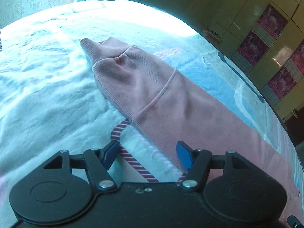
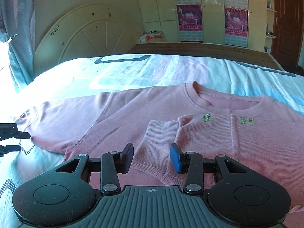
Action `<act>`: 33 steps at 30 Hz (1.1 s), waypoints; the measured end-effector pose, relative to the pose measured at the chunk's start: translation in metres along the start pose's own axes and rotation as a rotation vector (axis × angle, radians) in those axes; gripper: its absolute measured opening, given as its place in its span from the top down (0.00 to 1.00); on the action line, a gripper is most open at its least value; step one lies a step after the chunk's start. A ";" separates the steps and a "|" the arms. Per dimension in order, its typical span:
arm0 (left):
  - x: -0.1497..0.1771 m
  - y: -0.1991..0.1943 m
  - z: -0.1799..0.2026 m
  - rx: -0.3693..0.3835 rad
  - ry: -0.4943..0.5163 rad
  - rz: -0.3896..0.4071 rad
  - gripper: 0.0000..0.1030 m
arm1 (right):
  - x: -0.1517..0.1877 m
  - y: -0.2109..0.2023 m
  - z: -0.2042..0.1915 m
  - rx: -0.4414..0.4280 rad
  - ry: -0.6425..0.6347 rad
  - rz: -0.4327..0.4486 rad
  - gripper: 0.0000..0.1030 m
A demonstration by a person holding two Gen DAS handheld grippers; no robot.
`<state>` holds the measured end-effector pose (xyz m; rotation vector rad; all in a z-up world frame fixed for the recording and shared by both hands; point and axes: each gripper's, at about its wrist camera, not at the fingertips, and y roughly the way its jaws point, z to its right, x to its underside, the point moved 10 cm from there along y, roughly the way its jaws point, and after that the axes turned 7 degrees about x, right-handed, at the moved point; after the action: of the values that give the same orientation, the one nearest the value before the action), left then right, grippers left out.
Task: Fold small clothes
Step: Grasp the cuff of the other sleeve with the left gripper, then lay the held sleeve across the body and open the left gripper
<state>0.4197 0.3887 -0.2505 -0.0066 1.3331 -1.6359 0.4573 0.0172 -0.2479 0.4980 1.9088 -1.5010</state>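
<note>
One pink sweatshirt [image 2: 133,117] lies spread flat on the bed [image 2: 133,70], neckline [image 2: 228,98] toward the far edge and the wardrobe side, hem toward the camera, so the body's long axis runs from near to far. In the right wrist view one sleeve [image 2: 218,142] is already folded across the chest, its ribbed cuff [image 2: 152,152] lying just ahead of the right tool [image 2: 151,157], whose fingers stand partly apart with nothing pinched between them. The other sleeve [image 1: 152,87] stretches straight out sideways, cuff end [image 1: 98,49] pointing away toward the bright side of the bed; the left tool [image 1: 147,155] hangs over its shoulder end, fingers apart and empty, with a red-striped pattern [image 1: 121,131] of the bedding between them. The likeliest slip, I judge, is the left tool pinching bedding along with the sleeve, or catching only one layer, so the fold drags crooked; a careless pass by the right tool could also shift the folded cuff. How close the left fingers sit to the cloth is hard to tell from the distorted view.
</note>
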 end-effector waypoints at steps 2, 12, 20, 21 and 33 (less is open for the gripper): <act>-0.013 0.008 -0.004 0.010 -0.018 0.019 0.37 | 0.001 0.009 -0.005 0.022 -0.018 -0.005 0.59; -0.057 0.035 -0.022 -0.030 -0.079 0.108 0.90 | 0.011 0.037 0.005 0.070 0.006 -0.054 0.59; -0.058 -0.005 0.067 0.079 0.161 0.207 0.95 | 0.004 0.025 0.010 0.052 0.041 -0.031 0.59; -0.055 -0.012 0.092 0.118 0.214 0.215 0.95 | 0.002 0.021 0.012 0.052 0.052 -0.023 0.59; 0.155 -0.033 0.372 0.603 0.759 -0.023 0.94 | 0.008 -0.041 0.103 0.150 0.206 0.037 0.59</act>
<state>0.5210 0.0070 -0.1620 1.0476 1.2958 -2.0981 0.4516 -0.0936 -0.2375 0.7791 1.9364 -1.6298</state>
